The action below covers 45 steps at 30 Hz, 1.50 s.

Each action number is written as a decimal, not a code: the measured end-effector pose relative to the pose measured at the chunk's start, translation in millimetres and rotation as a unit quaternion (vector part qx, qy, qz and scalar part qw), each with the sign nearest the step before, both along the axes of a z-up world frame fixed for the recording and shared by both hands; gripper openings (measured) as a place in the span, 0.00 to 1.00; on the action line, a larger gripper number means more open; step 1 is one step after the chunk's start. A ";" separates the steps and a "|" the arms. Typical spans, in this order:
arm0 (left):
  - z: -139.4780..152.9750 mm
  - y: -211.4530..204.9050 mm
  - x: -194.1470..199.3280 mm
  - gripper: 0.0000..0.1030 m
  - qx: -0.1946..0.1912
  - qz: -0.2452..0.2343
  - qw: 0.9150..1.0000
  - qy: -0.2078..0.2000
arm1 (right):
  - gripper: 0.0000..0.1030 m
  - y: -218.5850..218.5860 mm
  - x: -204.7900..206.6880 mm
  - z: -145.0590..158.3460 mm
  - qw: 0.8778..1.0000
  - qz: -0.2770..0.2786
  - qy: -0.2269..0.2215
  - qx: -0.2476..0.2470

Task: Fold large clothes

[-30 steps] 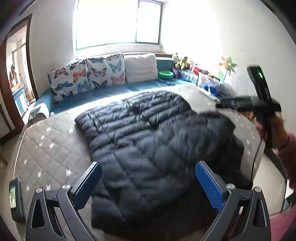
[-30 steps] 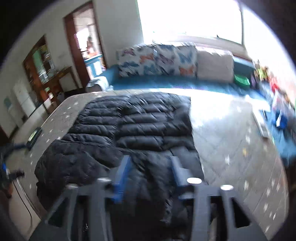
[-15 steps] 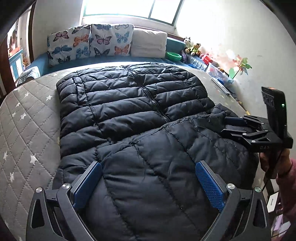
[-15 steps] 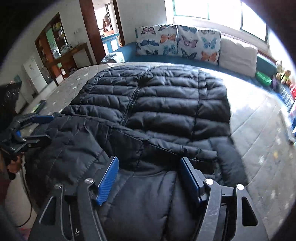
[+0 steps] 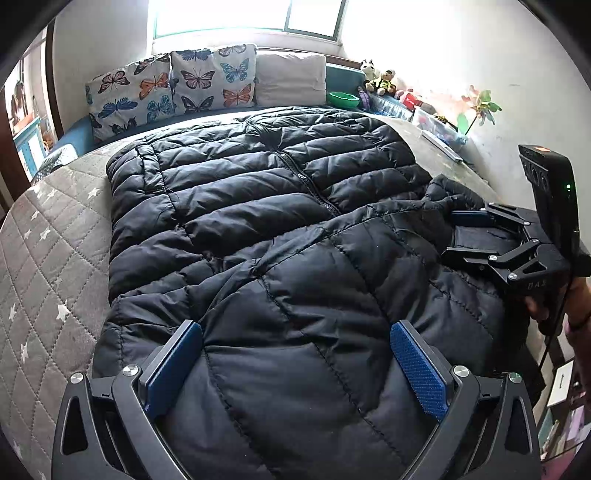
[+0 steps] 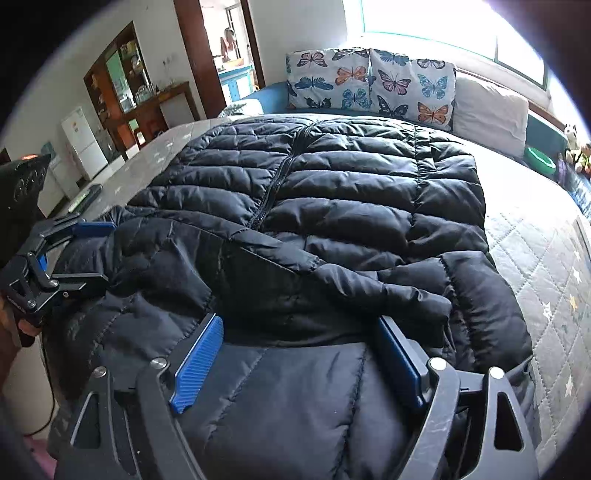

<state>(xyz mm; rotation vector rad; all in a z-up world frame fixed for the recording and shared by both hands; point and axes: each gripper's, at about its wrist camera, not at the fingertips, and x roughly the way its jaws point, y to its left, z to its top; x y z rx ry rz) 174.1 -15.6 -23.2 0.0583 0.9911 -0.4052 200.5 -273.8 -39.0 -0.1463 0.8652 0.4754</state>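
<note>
While both claws stand released, left gripper [image 5: 295,363] and right gripper [image 6: 301,356] rest over the black quilted puffer jacket [image 5: 258,229]; grey star-quilted bed cover [image 5: 48,258] lies bare at nine o'clock.

— Nearest the lens? Right gripper [image 6: 299,354], blue pads spread wide over a black jacket [image 6: 332,206], jaws not closed on it.

— And the jacket? Spread across a quilted bed [image 6: 535,251], zipper up, near end folded back over the body.

— At the left edge? Left gripper [image 6: 90,254], fingers apart at the fold's corner, touching fabric.

— Behind? Butterfly pillows [image 6: 369,83] against a bright window [image 6: 443,26].
</note>
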 end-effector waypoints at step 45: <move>2.1 -14.0 -12.0 1.00 0.060 0.005 0.997 -0.044 | 0.93 -3.7 -49.4 -16.0 0.997 0.001 -0.070 -0.019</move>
